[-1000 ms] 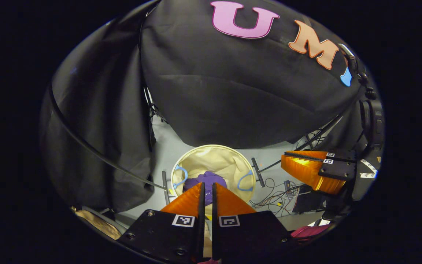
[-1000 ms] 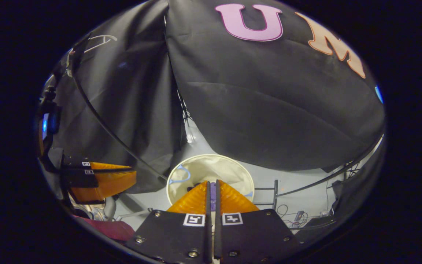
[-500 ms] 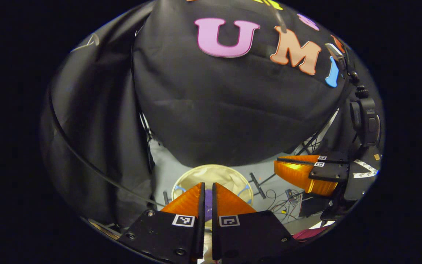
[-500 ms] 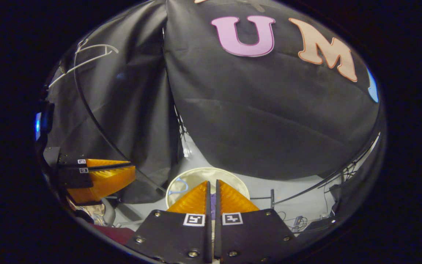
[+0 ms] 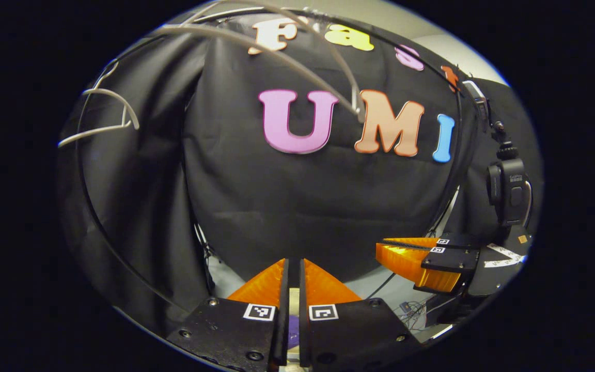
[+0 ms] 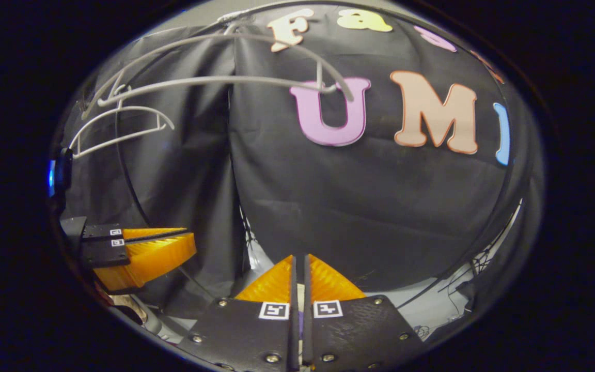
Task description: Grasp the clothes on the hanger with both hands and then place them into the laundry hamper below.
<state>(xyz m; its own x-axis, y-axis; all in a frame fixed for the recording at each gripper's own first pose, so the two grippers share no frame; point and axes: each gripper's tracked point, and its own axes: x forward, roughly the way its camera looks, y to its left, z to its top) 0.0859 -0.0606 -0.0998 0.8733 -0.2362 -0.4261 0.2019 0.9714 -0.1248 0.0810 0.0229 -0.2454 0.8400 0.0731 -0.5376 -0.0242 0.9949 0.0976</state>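
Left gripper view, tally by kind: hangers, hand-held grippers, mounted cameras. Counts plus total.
White hangers: 2 (large, small)
Hand-held grippers: 2 (left, right)
Mounted camera: 1
Total: 5

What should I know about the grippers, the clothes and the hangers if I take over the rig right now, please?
Left gripper: fingers together, nothing seen between them.
Right gripper: the same, level beside the left.
Hangers: bare, overhead; another bare one farther left.
Clothes: a sliver of purple cloth shows low between the left fingers, below the grippers; the hamper cannot be made out now.
Done: nothing hangs on the hangers in sight, so the drop looks made.
Left: look down to check that the cloth lies fully inside the hamper.
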